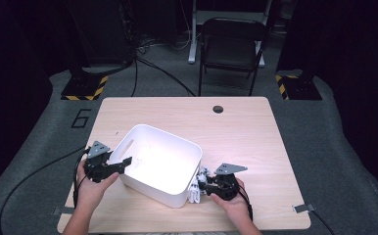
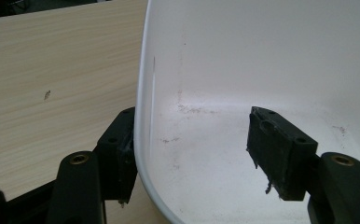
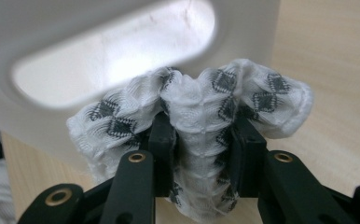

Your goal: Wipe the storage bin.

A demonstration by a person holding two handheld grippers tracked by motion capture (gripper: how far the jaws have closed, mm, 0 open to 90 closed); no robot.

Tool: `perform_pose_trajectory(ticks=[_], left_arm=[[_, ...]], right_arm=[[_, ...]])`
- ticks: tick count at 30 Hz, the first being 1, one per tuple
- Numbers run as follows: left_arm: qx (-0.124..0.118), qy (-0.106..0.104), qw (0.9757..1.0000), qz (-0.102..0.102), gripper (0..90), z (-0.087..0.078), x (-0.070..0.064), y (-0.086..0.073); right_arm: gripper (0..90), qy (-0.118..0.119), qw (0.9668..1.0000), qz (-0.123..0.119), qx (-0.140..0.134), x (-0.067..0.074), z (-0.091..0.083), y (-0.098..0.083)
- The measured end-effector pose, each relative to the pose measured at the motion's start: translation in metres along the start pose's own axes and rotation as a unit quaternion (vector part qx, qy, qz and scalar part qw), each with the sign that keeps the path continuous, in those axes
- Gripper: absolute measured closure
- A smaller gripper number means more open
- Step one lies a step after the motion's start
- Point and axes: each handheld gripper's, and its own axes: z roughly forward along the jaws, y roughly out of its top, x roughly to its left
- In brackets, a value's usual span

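A white plastic bin point(image 1: 150, 192) stands skewed on the near half of the wooden table point(image 1: 246, 142). My left gripper point(image 1: 123, 164) is at its left rim, open. In the left gripper view its jaws straddle the bin's wall point(image 2: 143, 93): one jaw rests against the outside, the other stands inside, well apart from the wall. My right gripper point(image 1: 202, 185) is beside the bin's near right corner, shut on a bunched white cloth with black diamonds point(image 1: 195, 194). In the right gripper view the cloth point(image 3: 197, 98) bulges over both jaws, right below the bin's handle slot point(image 3: 113, 51).
A round cable hole point(image 1: 218, 108) sits near the table's far edge. Beyond the table stands a dark folding chair point(image 1: 232, 46). Black cables trail from both grippers off the near edge. Bare tabletop lies to the right of and behind the bin.
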Motion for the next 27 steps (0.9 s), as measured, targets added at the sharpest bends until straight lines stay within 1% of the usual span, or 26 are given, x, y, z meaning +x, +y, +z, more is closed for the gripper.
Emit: perform_pose_trajectory(ticks=[1, 2, 3, 5, 6, 7, 8, 9, 10, 11, 12, 13, 14, 16, 17, 18, 19, 20, 21, 23, 24, 26, 27], left_arm=[[0.004, 0.001, 1.0000, -0.002, 36.4, 0.001, 0.000, 0.000], [0.008, 0.001, 1.0000, -0.001, 35.9, 0.002, 0.000, 0.001], [0.009, 0.001, 1.0000, 0.001, 35.8, 0.002, 0.000, 0.001], [0.011, 0.000, 0.9999, 0.002, 35.4, 0.002, 0.000, 0.002], [0.013, -0.004, 0.9999, 0.003, 35.1, 0.003, 0.001, 0.002], [0.013, -0.004, 0.9999, 0.003, 34.8, 0.003, 0.001, 0.002], [0.016, -0.006, 0.9999, 0.000, 34.5, 0.004, 0.001, 0.003], [0.016, -0.006, 0.9999, 0.000, 34.5, 0.004, 0.001, 0.003], [0.015, -0.007, 0.9999, -0.001, 34.5, 0.004, 0.001, 0.003], [0.014, -0.009, 0.9999, -0.001, 34.6, 0.005, 0.002, 0.003], [0.013, -0.011, 0.9998, -0.002, 34.6, 0.006, 0.002, 0.004], [0.013, -0.011, 0.9998, -0.002, 34.7, 0.006, 0.002, 0.004], [0.013, -0.012, 0.9998, -0.005, 34.7, 0.007, 0.002, 0.004], [0.014, -0.014, 0.9998, -0.003, 34.7, 0.007, 0.002, 0.005], [0.014, -0.015, 0.9998, -0.004, 34.7, 0.008, 0.002, 0.005], [0.014, -0.015, 0.9998, -0.004, 34.7, 0.008, 0.002, 0.005], [0.014, -0.015, 0.9998, -0.004, 34.7, 0.008, 0.002, 0.005], [0.010, -0.014, 0.9998, -0.005, 34.7, 0.009, 0.002, 0.005], [0.010, -0.014, 0.9998, -0.005, 34.7, 0.009, 0.002, 0.005], [0.009, -0.014, 0.9998, -0.003, 34.7, 0.010, 0.002, 0.005], [0.009, -0.015, 0.9998, -0.004, 34.7, 0.010, 0.002, 0.005], [0.009, -0.015, 0.9998, -0.003, 34.8, 0.010, 0.002, 0.005], [0.009, -0.015, 0.9998, -0.003, 34.9, 0.010, 0.002, 0.005]], right_arm=[[66.3, 0.000, 1.0000, 0.000, 0.000, 0.000, 0.000, 0.000], [66.4, 0.003, 0.9998, -0.003, 0.021, 0.001, 0.006, -0.004], [66.4, 0.005, 0.9997, -0.006, 0.024, 0.002, 0.007, -0.005], [66.3, 0.003, 0.9997, -0.004, 0.025, 0.003, 0.007, -0.005], [66.3, 0.008, 0.9997, -0.005, 0.023, 0.001, 0.005, -0.004], [66.3, 0.008, 0.9997, -0.005, 0.023, 0.001, 0.005, -0.004], [66.2, 0.015, 0.9997, 0.002, 0.017, 0.002, 0.001, -0.004], [66.2, 0.015, 0.9997, 0.002, 0.017, 0.002, 0.001, -0.004], [66.1, 0.017, 0.9998, -0.005, 0.010, 0.003, -0.002, -0.003], [66.1, 0.022, 0.9997, -0.011, -0.005, 0.006, -0.008, -0.001], [66.1, 0.027, 0.9995, -0.013, -0.014, 0.007, -0.012, 0.001], [66.1, 0.027, 0.9995, -0.013, -0.014, 0.007, -0.012, 0.001], [66.0, 0.029, 0.9992, -0.016, -0.022, 0.009, -0.016, 0.002], [65.9, 0.036, 0.9979, -0.024, -0.049, 0.013, -0.028, 0.007], [65.9, 0.039, 0.9973, -0.022, -0.058, 0.014, -0.032, 0.009], [65.9, 0.039, 0.9973, -0.022, -0.058, 0.014, -0.032, 0.009], [65.9, 0.046, 0.9964, -0.015, -0.069, 0.015, -0.036, 0.010], [65.9, 0.072, 0.9923, 0.003, -0.101, 0.015, -0.045, 0.014], [65.9, 0.072, 0.9923, 0.003, -0.101, 0.015, -0.045, 0.014], [66.0, 0.082, 0.9899, 0.011, -0.115, 0.019, -0.052, 0.017], [66.0, 0.088, 0.9886, 0.000, -0.122, 0.024, -0.055, 0.020], [65.8, 0.095, 0.9875, -0.015, -0.125, 0.029, -0.057, 0.023], [65.8, 0.095, 0.9875, -0.015, -0.125, 0.029, -0.057, 0.023]])
